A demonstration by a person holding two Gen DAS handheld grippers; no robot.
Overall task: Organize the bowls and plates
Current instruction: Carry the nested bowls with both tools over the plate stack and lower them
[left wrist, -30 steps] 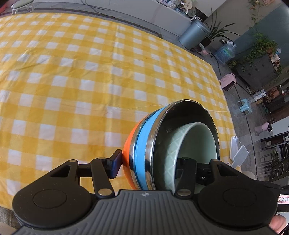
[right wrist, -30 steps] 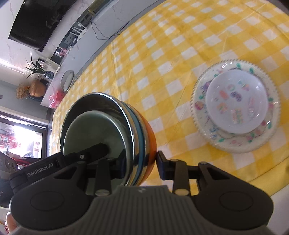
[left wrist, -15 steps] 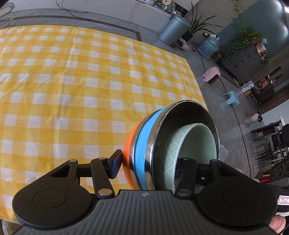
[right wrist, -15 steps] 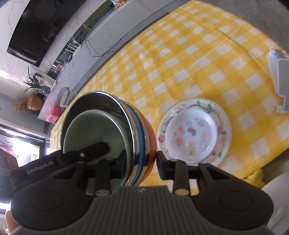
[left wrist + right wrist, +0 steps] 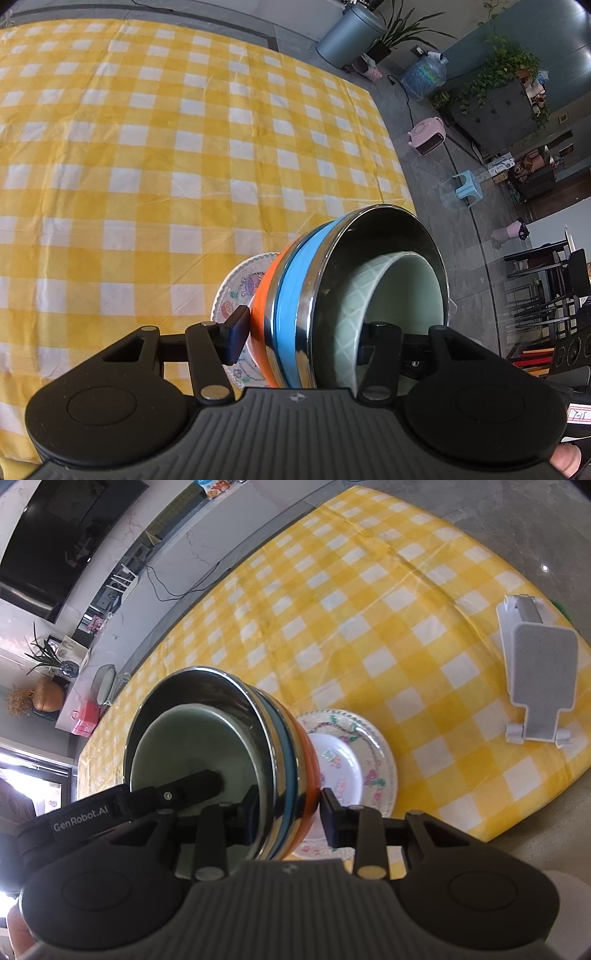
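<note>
Bowl stack (image 5: 295, 314) clamped at opposite rims by left gripper (image 5: 299, 332) and right gripper (image 5: 291, 808). Stack hangs above patterned plates (image 5: 369, 760) on checked tablecloth (image 5: 147, 147).

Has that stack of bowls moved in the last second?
Yes. The stack of bowls has travelled toward the patterned plates, now partly overlapping them in the right wrist view.

Left wrist view: sits right behind left tongs (image 5: 303, 336), looks steeply down along fingers onto yellow-checked counter (image 5: 147, 155); floor and plants at right edge. Right wrist view: right behind right tongs (image 5: 291, 812), same steep downward tilt, faces opposite way across counter (image 5: 369, 609) toward wall with TV (image 5: 59, 542). Both very near. Shared: nested bowl stack (image 5: 354, 295) (image 5: 229, 760) seen from opposite sides, patterned plates (image 5: 240, 295) (image 5: 351, 760) beneath, checked cloth.
</note>
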